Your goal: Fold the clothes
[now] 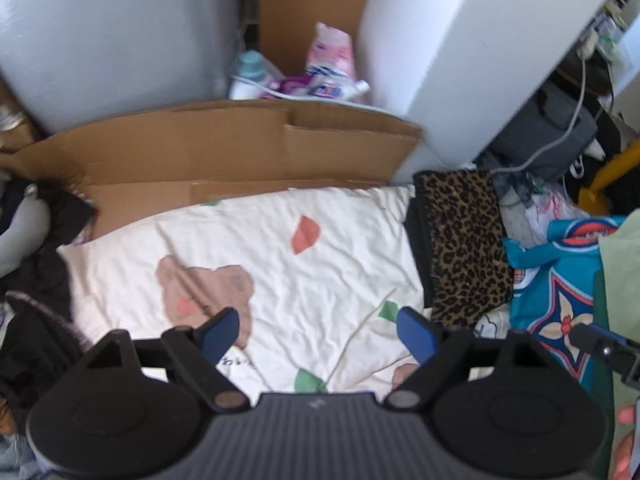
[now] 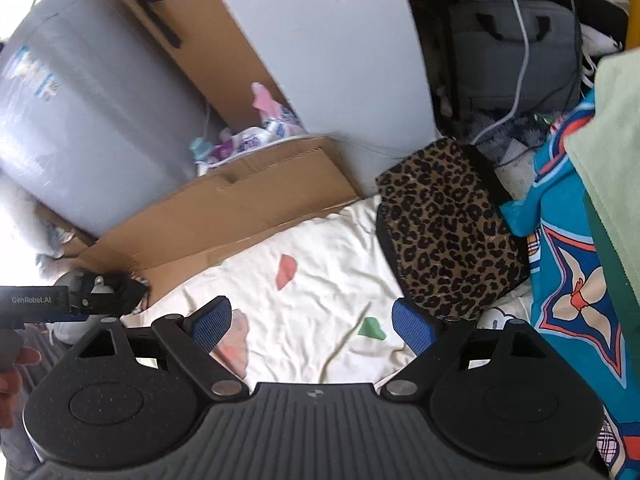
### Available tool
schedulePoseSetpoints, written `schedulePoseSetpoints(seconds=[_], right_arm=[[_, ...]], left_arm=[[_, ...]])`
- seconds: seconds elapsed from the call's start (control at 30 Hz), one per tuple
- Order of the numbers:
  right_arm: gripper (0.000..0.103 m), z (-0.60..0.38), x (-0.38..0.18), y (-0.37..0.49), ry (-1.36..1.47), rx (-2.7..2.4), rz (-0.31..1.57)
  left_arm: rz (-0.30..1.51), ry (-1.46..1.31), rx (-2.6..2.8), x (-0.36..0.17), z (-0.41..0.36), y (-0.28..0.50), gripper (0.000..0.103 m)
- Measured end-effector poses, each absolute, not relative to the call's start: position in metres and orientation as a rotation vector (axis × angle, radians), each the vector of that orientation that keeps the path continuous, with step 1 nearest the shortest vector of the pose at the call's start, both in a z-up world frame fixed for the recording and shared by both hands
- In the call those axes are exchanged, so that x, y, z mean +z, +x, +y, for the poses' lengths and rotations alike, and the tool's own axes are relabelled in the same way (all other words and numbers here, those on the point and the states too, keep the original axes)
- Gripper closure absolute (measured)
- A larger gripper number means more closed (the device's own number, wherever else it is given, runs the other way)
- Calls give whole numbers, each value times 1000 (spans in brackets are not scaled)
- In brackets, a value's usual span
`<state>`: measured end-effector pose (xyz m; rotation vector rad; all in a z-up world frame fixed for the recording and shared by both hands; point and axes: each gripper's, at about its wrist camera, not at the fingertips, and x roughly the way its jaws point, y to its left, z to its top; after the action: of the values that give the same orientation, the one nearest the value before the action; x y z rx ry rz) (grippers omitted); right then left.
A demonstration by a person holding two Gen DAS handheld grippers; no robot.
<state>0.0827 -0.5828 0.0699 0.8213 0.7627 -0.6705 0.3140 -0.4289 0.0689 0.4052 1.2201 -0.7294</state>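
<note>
A folded leopard-print garment (image 1: 466,248) (image 2: 448,228) lies at the right end of a cream sheet (image 1: 280,264) (image 2: 316,272) printed with bears and coloured patches. My left gripper (image 1: 318,332) hangs open above the sheet, to the left of the garment, with nothing between its blue pads. My right gripper (image 2: 312,326) is also open and empty, above the sheet, with the garment just beyond its right finger. Dark clothes (image 1: 36,312) are heaped at the sheet's left edge. The left gripper's body (image 2: 60,300) shows at the left of the right wrist view.
Flattened cardboard (image 1: 224,148) (image 2: 248,200) lies behind the sheet. A white panel (image 1: 460,52) and a grey one (image 1: 116,36) stand at the back, with bottles and packets (image 1: 316,76) between. A blue patterned cloth (image 1: 560,292) (image 2: 576,280), a grey bag (image 2: 516,48) and cables crowd the right.
</note>
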Motion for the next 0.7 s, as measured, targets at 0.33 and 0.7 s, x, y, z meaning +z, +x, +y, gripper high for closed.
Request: schedulePoseSetpoints(seconds=[0.33,0.7], right_arm=[[11,-535,127,83,766,-664,746],[8,-487,168,92,703,-589,715]], left_arm=[[1186,306,-690,115,-328,321,12],[1119,244,-665,142,-233,303,7]])
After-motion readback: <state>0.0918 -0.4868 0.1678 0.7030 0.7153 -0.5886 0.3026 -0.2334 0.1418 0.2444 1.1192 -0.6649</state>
